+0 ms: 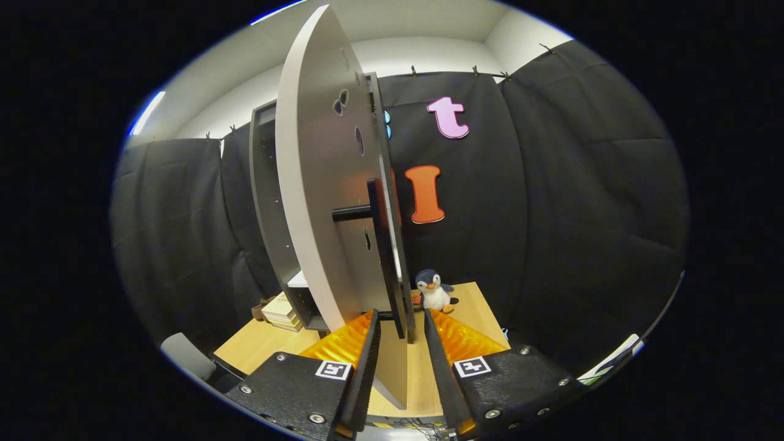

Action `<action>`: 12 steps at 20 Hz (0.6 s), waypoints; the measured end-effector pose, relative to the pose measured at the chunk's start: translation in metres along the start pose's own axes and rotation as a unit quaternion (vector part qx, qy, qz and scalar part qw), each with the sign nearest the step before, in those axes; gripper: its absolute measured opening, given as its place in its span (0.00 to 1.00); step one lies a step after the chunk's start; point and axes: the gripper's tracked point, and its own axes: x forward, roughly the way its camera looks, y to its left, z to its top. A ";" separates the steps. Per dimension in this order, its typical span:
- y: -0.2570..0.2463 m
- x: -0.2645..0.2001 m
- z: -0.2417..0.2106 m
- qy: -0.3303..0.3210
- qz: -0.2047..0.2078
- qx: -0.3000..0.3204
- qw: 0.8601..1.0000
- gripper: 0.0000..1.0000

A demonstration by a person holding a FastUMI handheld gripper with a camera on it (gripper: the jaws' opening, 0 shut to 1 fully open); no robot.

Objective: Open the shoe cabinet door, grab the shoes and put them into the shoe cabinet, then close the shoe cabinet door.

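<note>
**A:** Item one, the shoe cabinet door [318,184]. How was it entered?

**B:** It was recorded as a pale, rigid panel, seen nearly edge-on and standing ajar from the shoe cabinet [266,202]. It was judged stiff and smooth-faced, light enough to swing on its hinges but with no give, and its flat face was thought too slippery for a hold. The dark bar handle [381,257], carried off the panel on a short post, was noted as the proper place to be taken.

**A:** And its position against the gripper [401,321]?

**B:** The lower end of the handle was logged between the fingers, just at their tips, with the door's edge running down between them toward the camera. The fingers were set at a narrow spread; a sliver of gap appeared on either side of the bar, so a firm pinch could not be confirmed.

**A:** Surroundings?

**B:** The cabinet was listed as standing on the wooden bench [471,306]. A toy penguin [433,289] was noted just beyond the fingers, and a stack of books [280,310] beside the cabinet's base. No shoes were entered.
</note>
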 end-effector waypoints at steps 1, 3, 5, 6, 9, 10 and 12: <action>0.005 0.002 -0.001 0.001 0.005 -0.001 1.000 0.47; 0.018 0.003 -0.002 0.003 0.019 -0.002 1.000 0.48; 0.033 0.006 -0.004 0.005 0.039 -0.002 0.999 0.48; 0.041 0.007 -0.004 0.005 0.049 -0.003 0.999 0.48; 0.057 0.013 -0.006 0.005 0.069 -0.009 0.998 0.48; 0.061 0.016 -0.006 0.006 0.073 -0.007 0.997 0.49; 0.071 0.017 -0.005 0.008 0.082 -0.008 0.997 0.49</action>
